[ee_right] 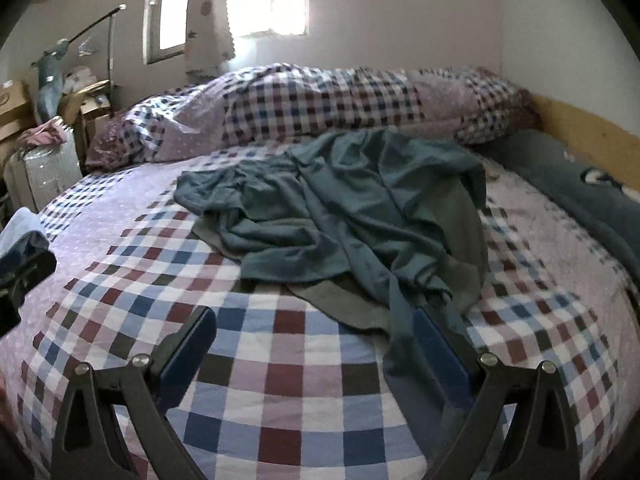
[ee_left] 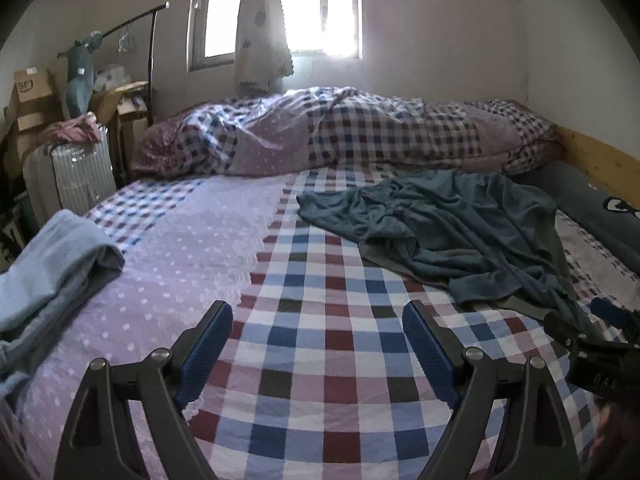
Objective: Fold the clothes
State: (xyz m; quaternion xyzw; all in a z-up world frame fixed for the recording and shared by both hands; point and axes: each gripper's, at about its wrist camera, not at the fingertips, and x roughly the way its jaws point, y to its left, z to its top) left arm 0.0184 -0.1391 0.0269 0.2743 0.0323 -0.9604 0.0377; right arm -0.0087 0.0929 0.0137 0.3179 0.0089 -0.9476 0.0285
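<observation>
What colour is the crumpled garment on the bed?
The crumpled garment is dark teal, clearest in the right wrist view.

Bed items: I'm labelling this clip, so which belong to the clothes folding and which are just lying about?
Job: crumpled teal garment; folded light-blue cloth; left tongs; right tongs.
Lying about: rumpled checked duvet; white ribbed suitcase; cardboard boxes.

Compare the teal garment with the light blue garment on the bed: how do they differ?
The teal garment is dark and lies crumpled and spread out in the middle-right of the bed; the light blue garment is pale, looks folded into a compact bundle, and sits at the left edge. Both rest on the checked bedsheet, and neither gripper holds either.
</observation>
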